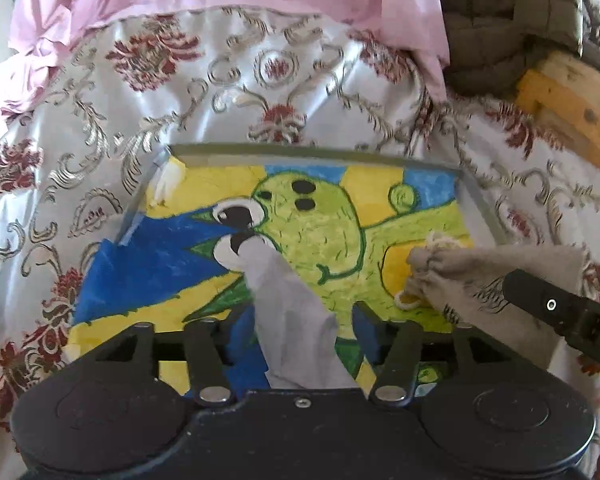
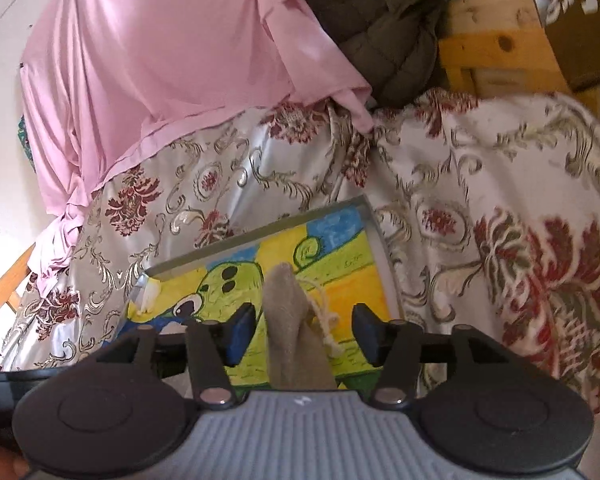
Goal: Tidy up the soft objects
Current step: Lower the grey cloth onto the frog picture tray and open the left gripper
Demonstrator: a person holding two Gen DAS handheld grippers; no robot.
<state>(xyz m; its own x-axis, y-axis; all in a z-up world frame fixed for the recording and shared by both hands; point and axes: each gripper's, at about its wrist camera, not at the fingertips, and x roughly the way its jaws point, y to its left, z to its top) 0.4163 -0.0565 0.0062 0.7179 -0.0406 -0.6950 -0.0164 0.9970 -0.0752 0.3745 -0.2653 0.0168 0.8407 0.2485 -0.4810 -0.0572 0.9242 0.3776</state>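
Grey cloth [image 1: 296, 312] lies crumpled lengthwise on painted tray [image 1: 188, 152], w/ beige drawstring pouch [image 1: 480, 276] flat at tray's right edge.

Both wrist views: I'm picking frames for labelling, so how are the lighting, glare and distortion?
Left wrist: bright daylight, sheen on the floral satin bedspread, fisheye bending the painted tray's rim. Right wrist: the pink hanging sheet looks washed out, edges bend strongly, and the beige drawstring pouch is slightly soft.
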